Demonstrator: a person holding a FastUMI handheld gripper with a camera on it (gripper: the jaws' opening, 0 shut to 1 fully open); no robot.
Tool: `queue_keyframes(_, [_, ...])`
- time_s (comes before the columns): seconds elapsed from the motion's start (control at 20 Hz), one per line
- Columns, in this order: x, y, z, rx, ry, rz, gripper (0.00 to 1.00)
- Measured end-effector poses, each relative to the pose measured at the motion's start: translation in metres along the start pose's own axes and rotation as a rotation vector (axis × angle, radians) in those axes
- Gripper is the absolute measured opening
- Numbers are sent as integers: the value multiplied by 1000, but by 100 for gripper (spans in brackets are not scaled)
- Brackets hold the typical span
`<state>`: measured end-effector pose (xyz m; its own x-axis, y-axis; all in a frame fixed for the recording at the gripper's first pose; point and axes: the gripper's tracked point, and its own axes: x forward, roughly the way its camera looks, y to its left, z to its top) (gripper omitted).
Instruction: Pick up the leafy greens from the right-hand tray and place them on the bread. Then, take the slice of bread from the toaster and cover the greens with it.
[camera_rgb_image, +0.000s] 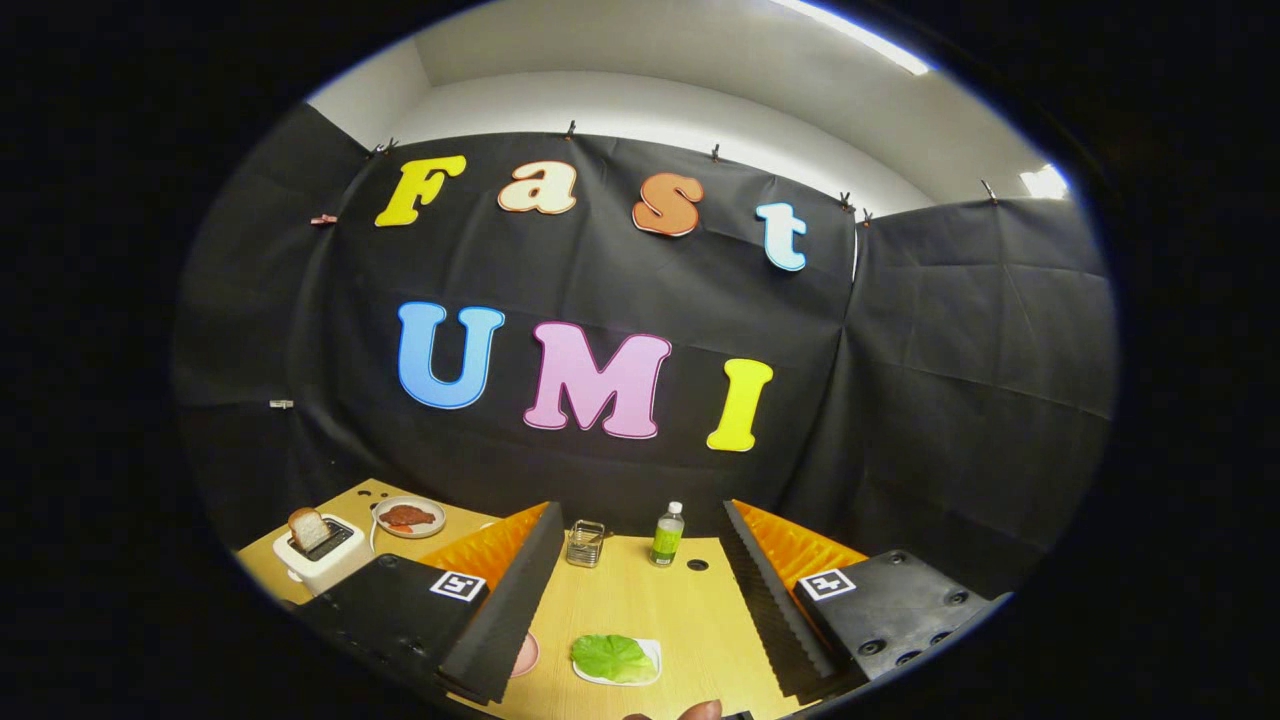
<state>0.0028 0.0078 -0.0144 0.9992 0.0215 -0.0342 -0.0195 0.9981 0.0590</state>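
Note:
Green leafy greens (611, 657) lie on a small white tray (650, 672) on the wooden table, low between my two fingers. My gripper (640, 610) is open, held above the table with nothing between its fingers. To the far left stands a white toaster (322, 556) with a slice of bread (308, 528) sticking up out of its slot. Behind the toaster is a round plate (409, 516) with something reddish-brown on it. A pinkish dish (527, 655) peeks out beside the left finger, mostly hidden by it.
A small wire basket (585, 543) and a green bottle with a white cap (667, 535) stand at the table's far edge, beyond the fingers. The black cloth wall rises right behind them. A fingertip of a person's hand (700, 711) shows just below the tray.

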Motion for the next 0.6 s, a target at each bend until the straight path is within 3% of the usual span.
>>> queue_keyframes(0.6, [3,9,-13,-49,43,11,97])
